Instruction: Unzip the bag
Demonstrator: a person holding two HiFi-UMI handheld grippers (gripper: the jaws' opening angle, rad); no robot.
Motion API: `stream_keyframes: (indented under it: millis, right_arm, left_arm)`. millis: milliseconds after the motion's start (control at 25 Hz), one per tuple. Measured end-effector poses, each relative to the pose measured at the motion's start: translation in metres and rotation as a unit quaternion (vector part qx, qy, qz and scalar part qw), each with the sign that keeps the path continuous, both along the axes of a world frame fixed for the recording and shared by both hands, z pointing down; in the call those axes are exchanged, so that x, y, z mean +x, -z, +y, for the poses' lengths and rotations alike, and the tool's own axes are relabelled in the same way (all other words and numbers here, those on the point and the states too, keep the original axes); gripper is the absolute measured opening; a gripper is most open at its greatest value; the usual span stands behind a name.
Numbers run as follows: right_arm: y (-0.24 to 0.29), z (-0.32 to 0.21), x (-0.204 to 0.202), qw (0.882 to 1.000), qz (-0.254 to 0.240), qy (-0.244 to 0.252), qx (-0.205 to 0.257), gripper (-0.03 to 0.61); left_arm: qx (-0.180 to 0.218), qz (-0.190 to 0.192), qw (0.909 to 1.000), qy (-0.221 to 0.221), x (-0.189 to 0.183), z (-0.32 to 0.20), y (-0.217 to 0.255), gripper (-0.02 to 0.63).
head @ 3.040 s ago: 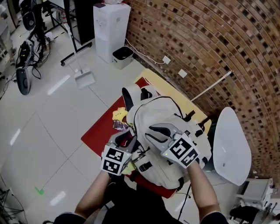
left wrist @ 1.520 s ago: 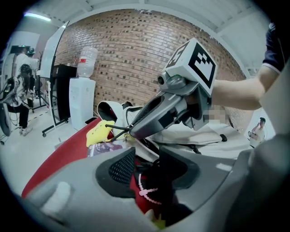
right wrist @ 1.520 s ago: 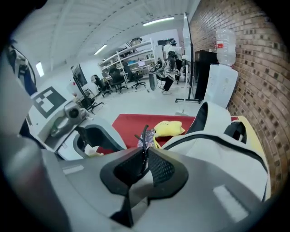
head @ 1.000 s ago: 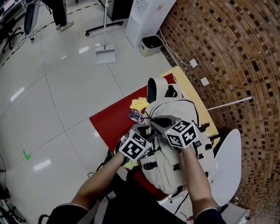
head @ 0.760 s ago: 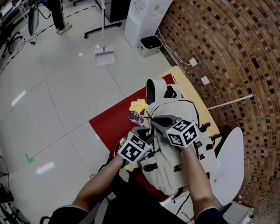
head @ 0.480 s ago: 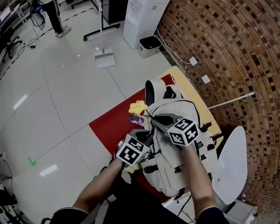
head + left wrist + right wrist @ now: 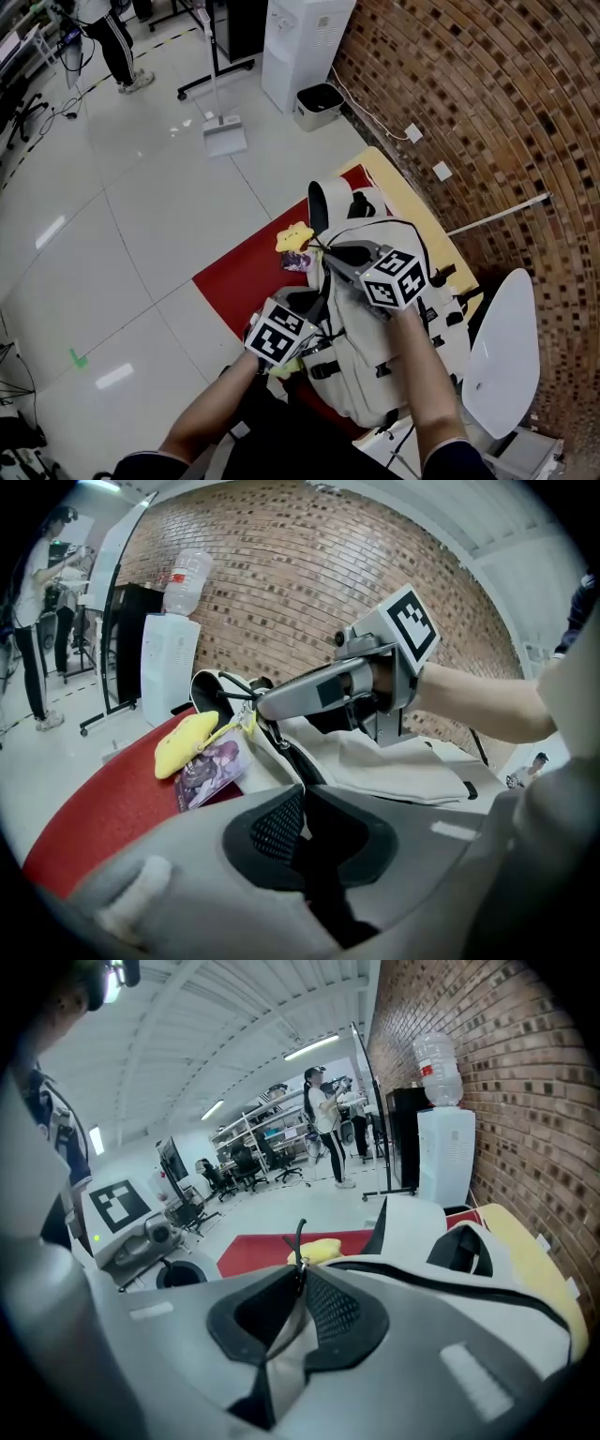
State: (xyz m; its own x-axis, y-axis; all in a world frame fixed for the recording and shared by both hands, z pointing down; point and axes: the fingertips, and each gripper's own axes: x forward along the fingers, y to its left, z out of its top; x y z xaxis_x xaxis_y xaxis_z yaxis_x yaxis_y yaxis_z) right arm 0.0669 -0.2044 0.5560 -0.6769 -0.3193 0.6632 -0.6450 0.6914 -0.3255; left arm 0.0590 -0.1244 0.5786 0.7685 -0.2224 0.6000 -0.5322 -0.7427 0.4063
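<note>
One cream bag (image 7: 398, 356) lies on a red mat (image 7: 239, 277) over the yellow tabletop (image 7: 405, 199); its contents are hidden. One yellow plush charm (image 7: 190, 743) and one printed picture card (image 7: 212, 770) hang at its top end. The left claw (image 7: 300, 797) has just been closing and now pinches the bag's edge along the zip line. The right claw (image 7: 298, 1283) is clamped at the zipper pull (image 7: 297, 1239), whose black cord stands above the pads. Each claw's cube carries square black-and-white markers.

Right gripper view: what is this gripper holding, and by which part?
The cream fabric backpack, pinched by the right gripper at its zipper slider; the black cord pull sticks up past the jaw tips.
</note>
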Motion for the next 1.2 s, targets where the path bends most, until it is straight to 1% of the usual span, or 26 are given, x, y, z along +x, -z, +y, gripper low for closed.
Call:
stream_keyframes:
  millis: [120,320,440,520,600,720,800,920,1080,1200]
  right_arm:
    - [0.002,-0.005,0.000,1.000,-0.009,0.003,0.002,0.043]
    - [0.007,-0.006,-0.001,0.999,-0.018,0.031,0.021,0.043]
    - [0.011,-0.002,-0.005,0.997,-0.019,0.057,0.037,0.043]
    - [0.014,0.001,-0.006,0.997,-0.021,0.067,0.041,0.043]
    - [0.016,0.004,-0.006,0.996,-0.024,0.073,0.041,0.044]
    - [0.018,0.006,-0.008,0.995,-0.030,0.081,0.040,0.044]
    - [0.018,0.006,-0.009,0.995,-0.033,0.082,0.039,0.044]
    - [0.015,0.008,-0.011,0.995,-0.033,0.085,0.032,0.046]
    - [0.010,0.013,-0.014,0.995,-0.030,0.095,0.023,0.046]
    - [0.006,0.008,-0.011,0.995,-0.015,0.089,0.039,0.044]
  left_arm:
    - [-0.008,0.001,1.0000,0.000,-0.002,0.001,0.003,0.012]
    - [-0.020,0.002,0.9998,-0.001,-0.005,0.002,0.003,0.012]
    - [0.000,-0.018,0.9998,-0.011,-0.005,0.000,0.001,0.021]
    - [0.010,-0.028,0.9994,-0.018,-0.004,-0.002,0.001,0.049]
    - [0.020,-0.027,0.9993,-0.014,-0.005,-0.008,0.007,0.072]
    - [0.043,-0.021,0.9988,0.001,-0.008,-0.026,0.018,0.078]
    - [0.051,-0.024,0.9984,-0.002,-0.004,-0.037,0.019,0.086]
    - [0.034,-0.021,0.9991,-0.010,0.006,-0.041,0.010,0.087]
    - [0.011,-0.010,0.9999,0.002,0.008,-0.038,0.000,0.083]
    - [0.011,-0.008,0.9999,0.004,0.003,-0.038,0.000,0.028]
